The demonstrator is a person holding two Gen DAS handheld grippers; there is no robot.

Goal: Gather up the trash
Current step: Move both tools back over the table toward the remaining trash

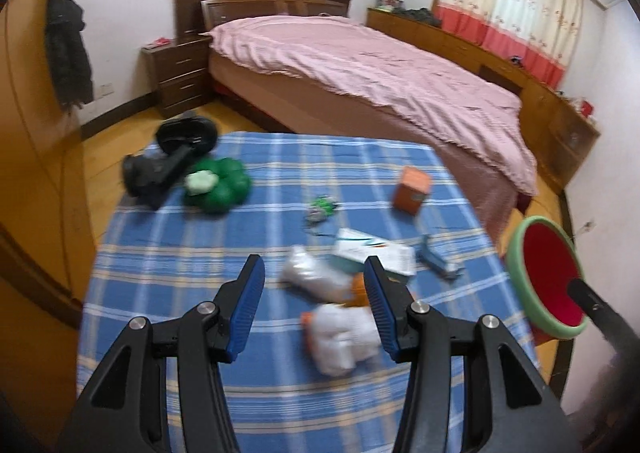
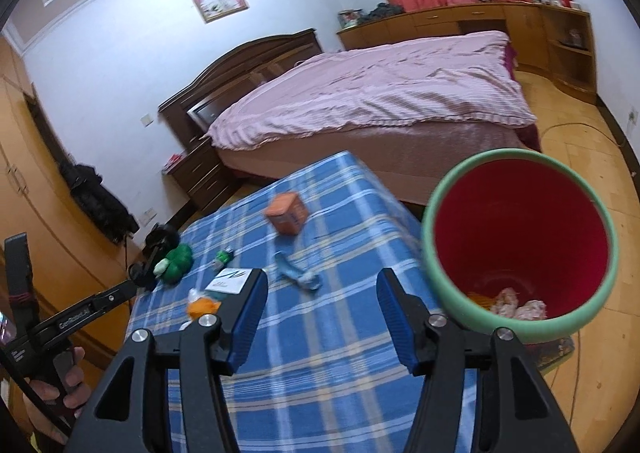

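Note:
A table with a blue plaid cloth (image 1: 208,237) (image 2: 332,341) holds scattered trash. My left gripper (image 1: 314,273) is open above a white crumpled wrapper (image 1: 344,337), with a clear plastic bag (image 1: 312,273) and an orange scrap beside it. A white flat packet (image 1: 372,249) (image 2: 230,280), a blue-grey wrapper (image 1: 438,259) (image 2: 296,273), an orange box (image 1: 412,189) (image 2: 287,212) and a small green wrapper (image 1: 322,207) (image 2: 224,256) lie farther off. My right gripper (image 2: 322,285) is open and empty, beside a red bin with a green rim (image 2: 520,245) (image 1: 548,277) that holds some crumpled trash.
A green plush toy (image 1: 218,185) (image 2: 176,263) and black devices (image 1: 176,157) lie at the table's far left corner. A bed with a pink cover (image 1: 360,69) (image 2: 380,93) stands behind the table. A dark nightstand (image 1: 180,73), wooden cabinets and a curtained window line the walls.

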